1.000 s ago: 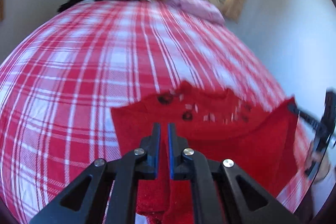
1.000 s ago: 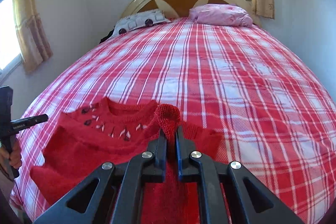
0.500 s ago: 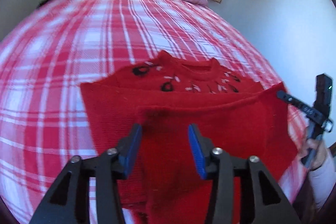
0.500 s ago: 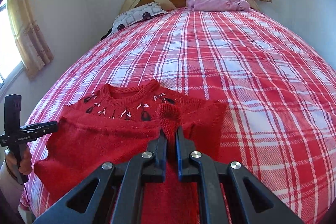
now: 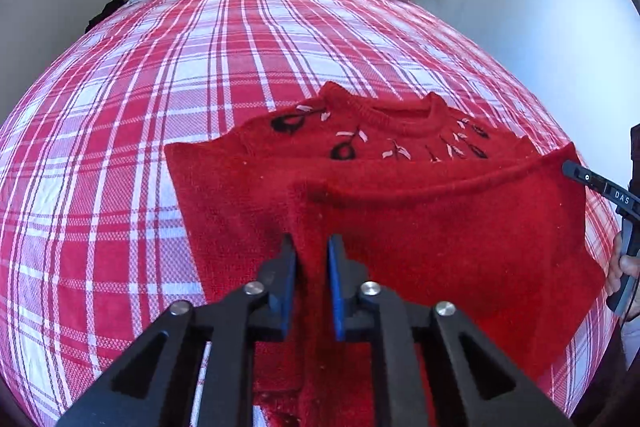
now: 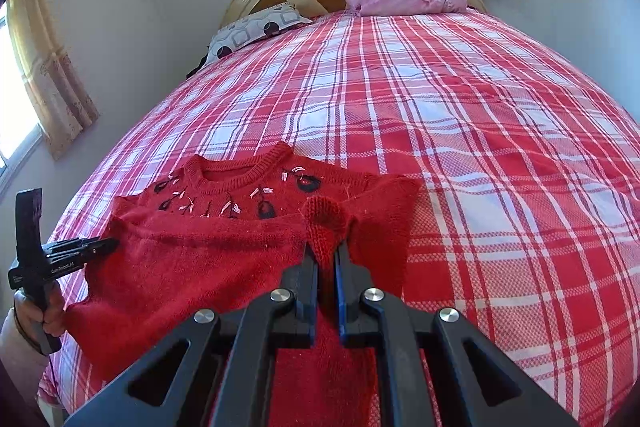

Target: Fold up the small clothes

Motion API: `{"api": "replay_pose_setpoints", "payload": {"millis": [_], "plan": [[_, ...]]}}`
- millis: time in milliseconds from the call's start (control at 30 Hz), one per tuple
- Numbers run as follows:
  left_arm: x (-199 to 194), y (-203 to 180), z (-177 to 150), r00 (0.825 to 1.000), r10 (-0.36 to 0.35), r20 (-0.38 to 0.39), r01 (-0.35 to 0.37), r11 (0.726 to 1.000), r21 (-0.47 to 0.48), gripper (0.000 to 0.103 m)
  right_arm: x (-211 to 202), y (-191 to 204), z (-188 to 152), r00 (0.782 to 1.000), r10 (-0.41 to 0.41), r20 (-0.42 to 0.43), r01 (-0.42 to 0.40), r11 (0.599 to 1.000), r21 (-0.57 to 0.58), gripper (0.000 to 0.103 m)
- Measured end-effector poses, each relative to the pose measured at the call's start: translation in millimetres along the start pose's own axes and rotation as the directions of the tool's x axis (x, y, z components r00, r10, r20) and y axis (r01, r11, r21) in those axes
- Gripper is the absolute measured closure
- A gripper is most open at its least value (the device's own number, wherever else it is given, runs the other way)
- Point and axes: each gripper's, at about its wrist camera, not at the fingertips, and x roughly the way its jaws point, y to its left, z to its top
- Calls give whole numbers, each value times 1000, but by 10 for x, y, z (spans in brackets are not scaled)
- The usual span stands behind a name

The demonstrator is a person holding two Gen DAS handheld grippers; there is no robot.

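Left wrist view: my left gripper has just been closing and now pinches the near edge of the red sweater, which lies on the plaid bed, collar away from me. My right gripper is clamped tight on a bunched corner. I should carry both corners forward level, edge taut, and land them evenly below the collar.
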Motion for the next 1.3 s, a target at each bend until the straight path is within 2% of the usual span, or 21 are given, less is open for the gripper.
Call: {"api": "replay_pose_setpoints", "payload": {"millis": [167,367,500,600,700,867,900,967,1000,1067,1133,1233,1300], "plan": [[-118,-115,-52,998,31,47,-33,999,41,91,-107,32,-25,1000,-9,16,9,1000,4,96],[-377,-142,-62,994,11,109,-13,1000,17,91,-326,84,-27,998,-4,58,4,1000,0,96],[-366,-132,-77,992,55,111,-57,998,21,91,-380,184,-34,997,-17,73,20,999,-40,96],[-445,-57,-95,990,16,139,-12,1000,-26,93,-428,217,-54,996,-2,91,5,999,-37,96],[-569,-57,-114,981,3,192,3,1000,-28,93,-470,272,-73,995,13,103,-7,999,-52,96],[-382,-85,-57,992,23,125,-24,1000,5,92,-383,296,-85,996,5,85,1,998,-67,96],[-313,-65,-52,994,21,103,-22,1000,1,89,-383,297,-90,996,8,85,-3,998,-65,96],[-175,-1,-35,999,3,51,-2,1000,-25,72,-388,305,-103,996,11,85,-5,998,-67,96],[-118,24,-25,999,-5,36,7,999,-35,67,-391,309,-115,996,9,84,-4,998,-69,96],[-70,19,-36,999,23,34,-22,999,-31,55,-388,301,-130,997,10,77,-5,998,-68,96],[-22,17,-42,998,62,28,-61,998,-22,51,-386,285,-146,997,10,72,-5,998,-65,96],[7,49,-68,998,52,19,-52,998,-41,53,-373,255,-154,998,8,67,-5,999,-53,96],[-41,18,-81,997,61,46,-60,998,-26,75,-369,236,-166,998,7,65,-4,999,-45,96]]}}
